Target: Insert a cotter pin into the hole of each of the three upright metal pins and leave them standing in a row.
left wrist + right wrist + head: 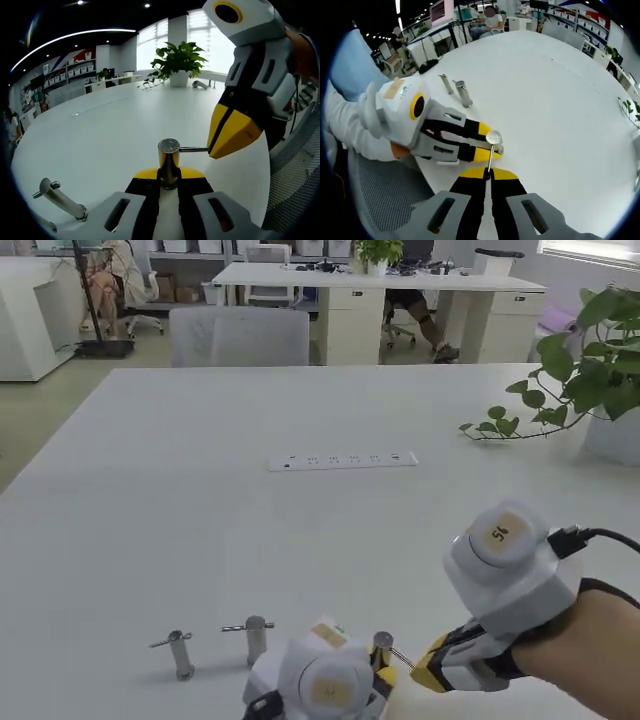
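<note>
White tabletop (150,520) runs back to a grey chair (240,335) and office desks in the head view. A power strip (343,460) lies mid-table, well beyond the work, and a leafy plant (590,360) leans in from the right edge. Near the front edge stand a left pin (181,653) and a middle pin (256,637), each with a cross pin through its head. The third pin (382,645) stands further right, between the left gripper (381,670) and the right gripper (420,672). A round tan label on the right gripper carries digits that look like 56. A thin cotter pin (400,655) bridges the third pin and the right gripper's yellow tip.

From the left gripper view, the jaws are clamped on the third pin's shaft, which stands upright. The cotter pin sticks out sideways from just under the pin's head into the right gripper's tip. Another pin shows at lower left.

From the right gripper view, the jaws are pinched together on the cotter pin's tail, its far end at the third pin's head. The left gripper crowds in from the left, with a pale sleeve (345,115) and a mesh chair seat (385,185) behind it.
</note>
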`<state>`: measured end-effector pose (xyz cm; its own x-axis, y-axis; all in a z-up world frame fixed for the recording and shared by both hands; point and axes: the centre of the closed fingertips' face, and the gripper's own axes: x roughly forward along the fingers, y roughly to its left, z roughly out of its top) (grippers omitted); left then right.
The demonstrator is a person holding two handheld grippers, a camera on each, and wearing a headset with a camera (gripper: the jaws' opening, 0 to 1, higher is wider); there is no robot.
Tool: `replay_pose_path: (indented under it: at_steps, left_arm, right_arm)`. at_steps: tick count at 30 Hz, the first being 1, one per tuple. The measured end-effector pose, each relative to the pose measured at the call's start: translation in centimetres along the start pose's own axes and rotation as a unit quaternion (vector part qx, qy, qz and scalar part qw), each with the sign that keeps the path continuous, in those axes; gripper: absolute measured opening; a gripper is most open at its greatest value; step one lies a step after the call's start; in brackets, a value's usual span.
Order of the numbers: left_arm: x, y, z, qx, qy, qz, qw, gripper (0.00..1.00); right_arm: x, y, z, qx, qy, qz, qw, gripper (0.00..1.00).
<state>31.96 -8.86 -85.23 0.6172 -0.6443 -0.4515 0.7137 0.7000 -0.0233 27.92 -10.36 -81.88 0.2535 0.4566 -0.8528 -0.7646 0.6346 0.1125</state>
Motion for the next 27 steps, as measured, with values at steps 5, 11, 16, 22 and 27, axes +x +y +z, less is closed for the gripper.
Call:
replay_pose_path:
  at_steps: [5, 11, 16, 22, 27]
  left_arm:
    - [0.0, 0.0, 0.0, 0.000, 0.000, 0.000, 1.0000, 0.11]
    - [0.1, 0.1, 0.0, 0.001, 0.000, -0.001, 1.0000, 0.11]
    - [0.1, 0.1, 0.0, 0.000, 0.000, -0.001, 1.0000, 0.11]
    - [0.1, 0.1, 0.1, 0.000, -0.001, -0.001, 1.0000, 0.11]
    - [0.2, 0.1, 0.1, 0.000, -0.001, -0.002, 1.0000, 0.11]
  right_arm:
    - [0.3, 0.0, 0.3, 0.005, -0.001, 0.000, 1.0000, 0.04]
    - [0.7, -0.2, 0.9, 0.010, -0.004, 0.001, 0.9999, 0.04]
    - [1.1, -0.4, 1.4, 0.013, -0.005, 0.001, 0.9999, 0.04]
    - [1.3, -0.6, 2.0, 0.014, -0.006, 0.001, 0.9999, 0.04]
    - [1.5, -0.7, 2.4, 0.018, -0.008, 0.001, 0.9998, 0.04]
